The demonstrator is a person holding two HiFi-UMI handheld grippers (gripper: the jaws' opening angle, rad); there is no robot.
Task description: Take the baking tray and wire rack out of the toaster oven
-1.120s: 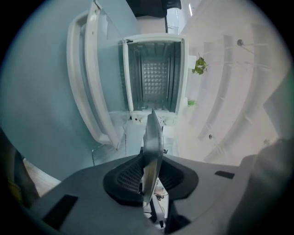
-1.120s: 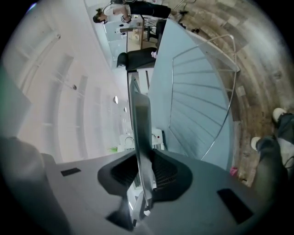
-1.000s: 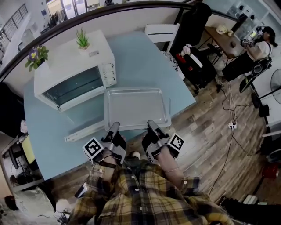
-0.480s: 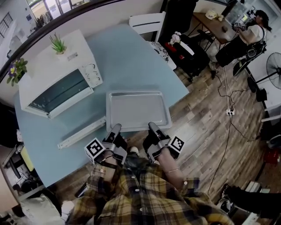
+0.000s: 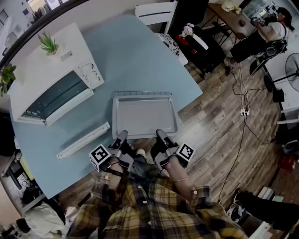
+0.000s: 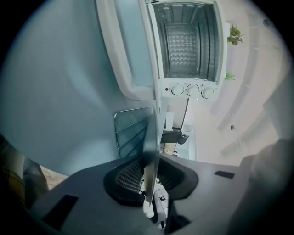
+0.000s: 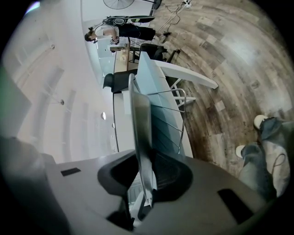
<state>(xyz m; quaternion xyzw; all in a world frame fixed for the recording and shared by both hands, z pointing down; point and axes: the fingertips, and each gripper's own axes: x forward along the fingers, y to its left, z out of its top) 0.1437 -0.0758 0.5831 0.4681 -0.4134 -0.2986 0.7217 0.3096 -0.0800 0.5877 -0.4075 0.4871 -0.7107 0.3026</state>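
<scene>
Now the baking tray (image 5: 144, 114) lies farther from the toaster oven (image 5: 46, 79) than a second ago, drawn out toward the table's near edge. The far bar of the wire rack (image 6: 130, 133) beneath it now peeks past its far rim. At left the white oven stands on the pale blue table (image 5: 135, 56), with a small plant (image 5: 47, 43) on top and its glass door (image 5: 84, 140) folded down open. A white chair (image 5: 156, 11) stands at the table's far side. To the right is wood floor (image 5: 219, 121), where someone sits at a desk (image 5: 268, 28). Both grippers reach forward side by side, tipped slightly down. The left gripper (image 5: 122, 135) has its jaws nearly together, pinching the tray's near rim, and the right gripper (image 5: 160, 133) clamps the same rim further right. I cannot tell whether the tray touches the table.
</scene>
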